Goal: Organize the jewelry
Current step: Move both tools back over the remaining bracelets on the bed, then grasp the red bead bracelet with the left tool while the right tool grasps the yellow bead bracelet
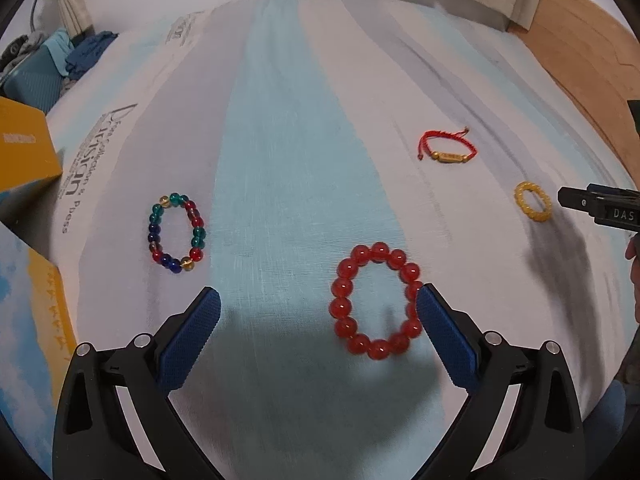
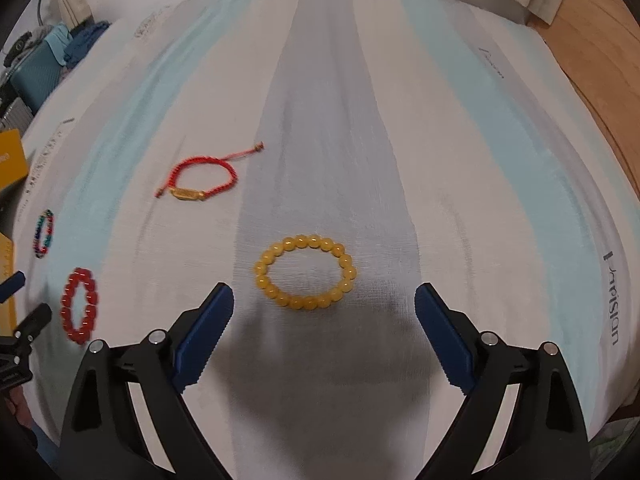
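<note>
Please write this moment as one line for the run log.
left gripper: open, above red bead bracelet | right gripper: open, above yellow bead bracelet | nothing held | all on striped cloth

Four bracelets lie on the bed (image 1: 280, 120), all apart. L to R: mixed-bead bracelet (image 1: 176, 233), big-bead bracelet (image 1: 376, 300), cord bracelet (image 1: 448, 148), small-bead bracelet (image 1: 532, 201). Cord one lies farthest back, btwn big-bead and small-bead. Big-bead sits btwn the fingers of the left gripper (image 1: 318, 300), nearer its R finger. Small-bead lies just ahead of the right gripper (image 2: 324, 296), centred on the gap. A box (image 1: 24, 148) stands at the bed's L edge, beside mixed-bead.
</note>
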`<state>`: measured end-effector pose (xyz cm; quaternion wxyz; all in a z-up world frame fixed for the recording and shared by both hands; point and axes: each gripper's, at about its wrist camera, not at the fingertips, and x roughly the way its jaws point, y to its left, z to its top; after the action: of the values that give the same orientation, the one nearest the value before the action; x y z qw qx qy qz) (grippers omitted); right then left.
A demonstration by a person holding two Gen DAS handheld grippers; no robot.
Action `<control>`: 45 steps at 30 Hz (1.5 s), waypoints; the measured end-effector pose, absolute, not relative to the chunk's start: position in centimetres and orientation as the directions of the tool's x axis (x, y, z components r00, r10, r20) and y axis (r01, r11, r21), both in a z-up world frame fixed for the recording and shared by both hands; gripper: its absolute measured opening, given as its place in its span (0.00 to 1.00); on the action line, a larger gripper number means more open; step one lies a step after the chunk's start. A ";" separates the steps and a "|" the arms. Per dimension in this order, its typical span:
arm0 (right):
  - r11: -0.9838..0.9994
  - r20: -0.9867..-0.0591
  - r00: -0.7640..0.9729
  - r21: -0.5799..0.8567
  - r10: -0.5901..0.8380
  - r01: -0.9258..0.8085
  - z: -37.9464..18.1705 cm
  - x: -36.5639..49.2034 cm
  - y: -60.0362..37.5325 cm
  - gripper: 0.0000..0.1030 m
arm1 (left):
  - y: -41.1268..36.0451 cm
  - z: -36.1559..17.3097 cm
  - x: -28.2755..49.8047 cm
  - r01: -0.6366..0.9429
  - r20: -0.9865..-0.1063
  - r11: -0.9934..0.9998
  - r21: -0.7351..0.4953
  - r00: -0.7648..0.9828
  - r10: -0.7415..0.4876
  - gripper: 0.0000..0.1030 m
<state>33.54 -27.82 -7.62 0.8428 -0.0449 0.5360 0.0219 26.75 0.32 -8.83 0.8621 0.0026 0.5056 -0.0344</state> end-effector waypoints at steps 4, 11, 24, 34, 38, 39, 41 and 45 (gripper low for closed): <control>0.995 -0.922 0.388 -0.050 -0.012 -0.089 -9.3 34.5 -28.0 0.76 | 0.3 -9.9 27.4 0.068 -0.881 0.997 -0.028 0.470 -0.057 0.85; 0.997 -0.940 0.342 -0.036 -0.011 -0.068 -11.2 35.9 -28.3 0.61 | 0.2 -11.4 28.4 0.071 -0.895 0.997 -0.042 0.441 -0.069 0.81; 0.998 -0.946 0.324 -0.024 -0.002 -0.064 -12.4 36.6 -28.1 0.40 | -0.2 -12.9 28.7 0.067 -0.905 0.998 -0.016 0.424 -0.043 0.67; 0.995 -0.942 0.335 -0.053 -0.023 -0.081 -12.1 37.0 -27.8 0.17 | -0.9 -12.4 28.1 0.104 -0.914 0.995 -0.004 0.404 -0.046 0.33; 0.996 -0.941 0.338 -0.054 -0.025 -0.077 -12.0 36.8 -27.8 0.10 | -1.4 -12.4 27.9 0.127 -0.922 0.992 -0.022 0.382 -0.069 0.16; 0.996 -0.940 0.339 -0.054 -0.025 -0.075 -12.0 36.7 -27.8 0.09 | -1.5 -12.2 27.9 0.131 -0.922 0.991 -0.023 0.380 -0.072 0.14; 0.996 -0.941 0.338 -0.048 -0.020 -0.075 -11.9 36.6 -27.7 0.09 | -1.6 -11.9 27.8 0.140 -0.923 0.990 -0.033 0.375 -0.084 0.12; 0.995 -0.939 0.343 -0.053 -0.022 -0.084 -11.3 36.3 -27.7 0.09 | -1.5 -11.3 27.6 0.151 -0.923 0.987 -0.050 0.372 -0.103 0.12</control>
<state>36.34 -27.71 -11.33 0.8182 -0.0459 0.5727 0.0189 27.59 -1.52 -11.31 0.8278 0.0212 0.5553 -0.0767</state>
